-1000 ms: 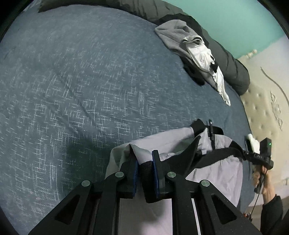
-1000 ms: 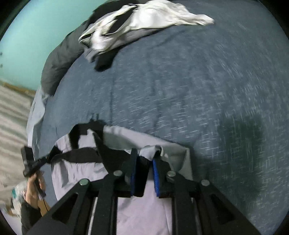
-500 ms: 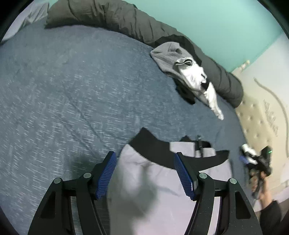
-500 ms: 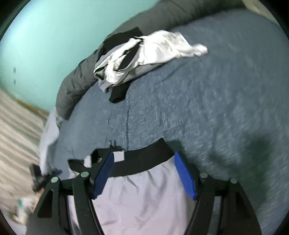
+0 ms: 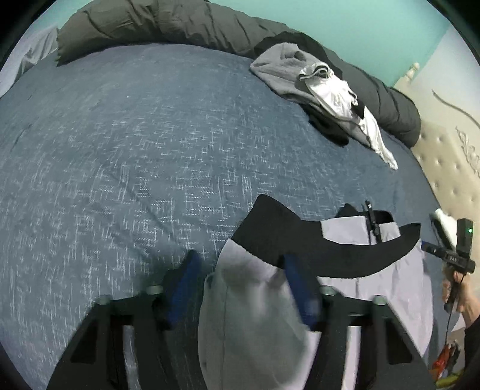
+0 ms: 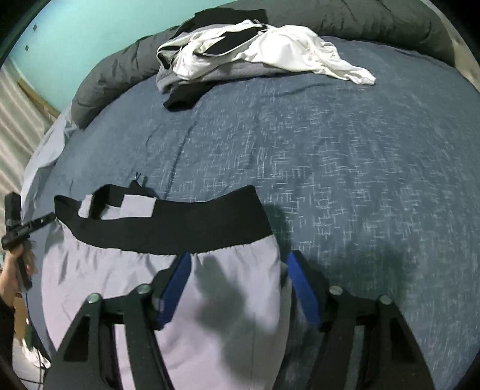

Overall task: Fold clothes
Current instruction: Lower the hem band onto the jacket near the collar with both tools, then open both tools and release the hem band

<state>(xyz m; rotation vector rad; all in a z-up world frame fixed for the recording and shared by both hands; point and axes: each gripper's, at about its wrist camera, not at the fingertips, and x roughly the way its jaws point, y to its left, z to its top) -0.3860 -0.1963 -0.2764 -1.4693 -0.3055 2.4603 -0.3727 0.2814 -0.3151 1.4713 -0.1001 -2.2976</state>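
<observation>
The shorts (image 6: 126,270) lay flat on the near part of the bed, thin, smooth, pale lilac-grey cloth with faint creases and a broad, matte black waistband (image 6: 168,222) gathered along its seam. The waistband faced away from me, toward the middle of the bed, and ran crosswise as a long curved strip; the legs came back toward me, under my tools. A small black cord end poked out just past the band.

My left gripper (image 5: 240,288) hung over one corner of the shorts, its blue pads closing but not pressing, with the cloth lying loose between them. My right gripper (image 6: 237,288) stood over the other corner, also closing, pads apart from the fabric below, gripping nothing.

Beneath lay the bedcover (image 6: 345,168), dark blue with a fine white flecked weave. Well apart, at the far side, sat a rumpled pile of clothes (image 6: 258,51): soft grey fleece, glossy white cloth, some black. Behind it ran a puffy dark grey quilt (image 5: 180,21) rolled into a long ridge.
</observation>
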